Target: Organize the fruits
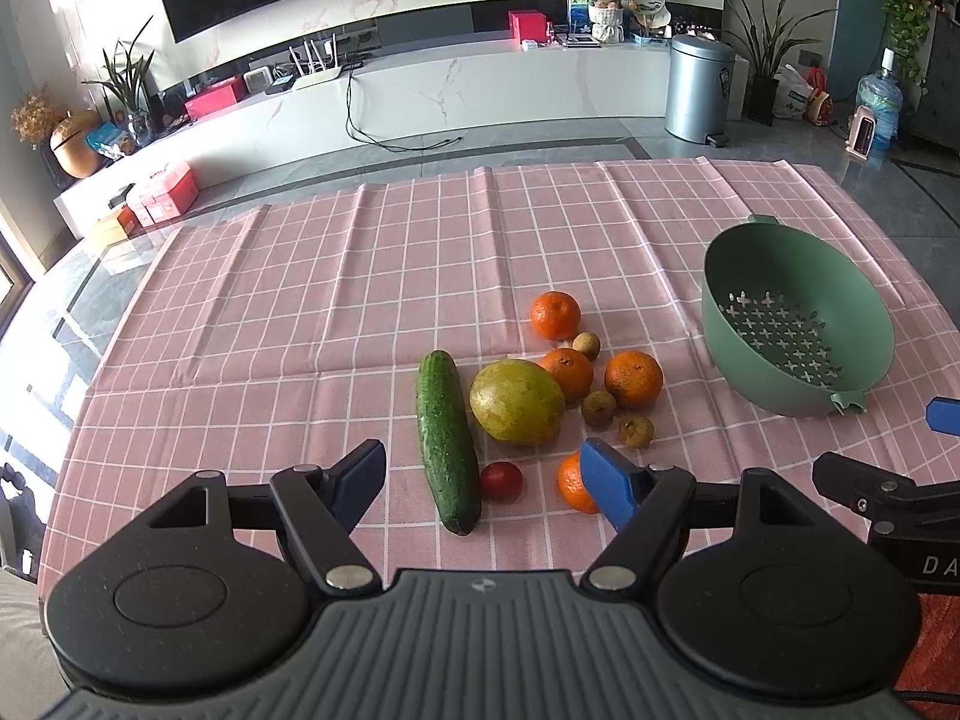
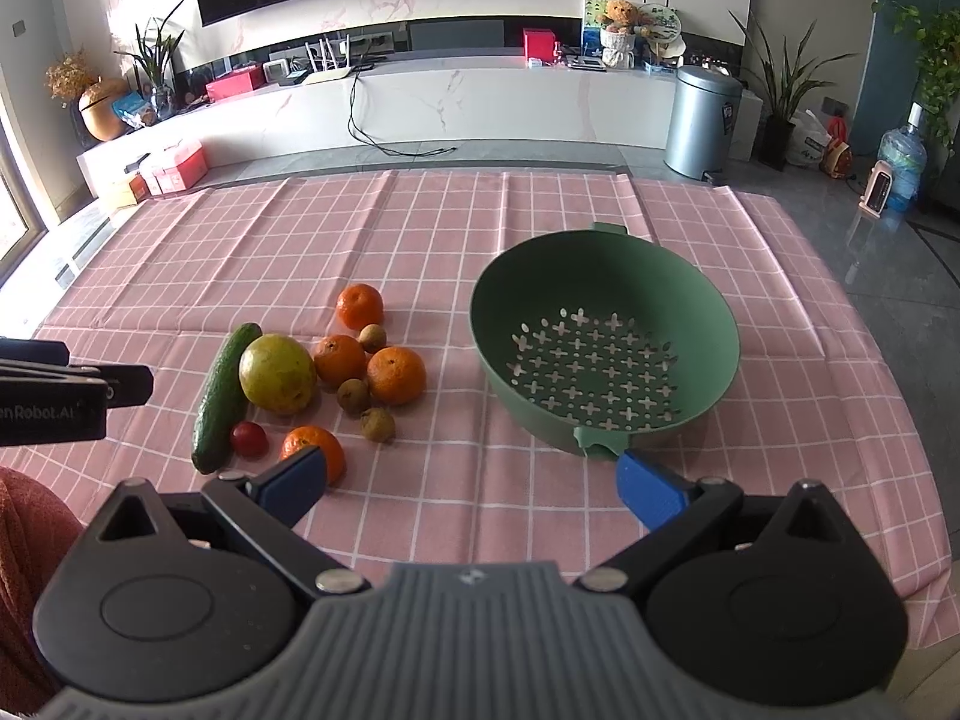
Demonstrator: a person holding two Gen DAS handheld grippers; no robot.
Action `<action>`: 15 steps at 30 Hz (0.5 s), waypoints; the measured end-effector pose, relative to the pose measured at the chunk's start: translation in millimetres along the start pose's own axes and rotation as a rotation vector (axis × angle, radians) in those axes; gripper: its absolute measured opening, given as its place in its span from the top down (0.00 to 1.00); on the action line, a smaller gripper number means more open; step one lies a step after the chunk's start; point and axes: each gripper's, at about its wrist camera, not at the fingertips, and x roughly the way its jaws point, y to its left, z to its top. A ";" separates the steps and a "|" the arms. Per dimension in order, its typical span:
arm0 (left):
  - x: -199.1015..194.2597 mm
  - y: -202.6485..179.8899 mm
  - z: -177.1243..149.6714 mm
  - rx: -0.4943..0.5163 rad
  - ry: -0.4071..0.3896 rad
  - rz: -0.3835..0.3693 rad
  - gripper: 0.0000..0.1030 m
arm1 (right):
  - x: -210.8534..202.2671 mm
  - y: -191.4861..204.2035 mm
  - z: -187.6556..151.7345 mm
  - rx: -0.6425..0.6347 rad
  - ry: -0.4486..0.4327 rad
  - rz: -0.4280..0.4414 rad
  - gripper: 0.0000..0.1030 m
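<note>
Both claws are held wide apart and empty above the near edge of the counter [image 1: 300, 276]. Between the fingers of the left claw [image 1: 489, 483] the cucumber [image 1: 447, 441] and the small tomato [image 1: 501, 481] are seen, with the nearest orange [image 1: 573, 489] partly hidden behind its right finger. Just beyond the tomato the big yellow-green fruit [image 1: 517, 401] is found, flanked by three more oranges and three small brown fruits. Ahead of the right claw [image 2: 474, 483] the green colander [image 2: 603, 339] stands empty, well to the right of the cucumber.
</note>
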 end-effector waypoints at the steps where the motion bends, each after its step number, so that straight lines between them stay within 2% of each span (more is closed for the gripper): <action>1: 1.1 1.9 1.0 -0.004 0.002 -0.008 0.16 | 1.0 -0.8 -0.9 0.008 -0.006 0.014 0.04; 5: 8.9 8.1 7.5 -0.004 0.018 -0.038 0.17 | 7.6 0.4 -3.3 0.023 -0.033 0.075 0.04; 9: 25.0 19.3 14.4 -0.036 0.058 -0.060 0.23 | 21.1 11.8 1.0 -0.001 -0.036 0.127 0.16; 13: 48.2 33.5 18.5 -0.072 0.107 -0.055 0.28 | 43.5 27.1 7.1 -0.033 -0.015 0.175 0.20; 15: 58.8 40.7 20.3 -0.090 0.129 -0.054 0.29 | 55.8 35.8 10.8 -0.066 0.010 0.194 0.35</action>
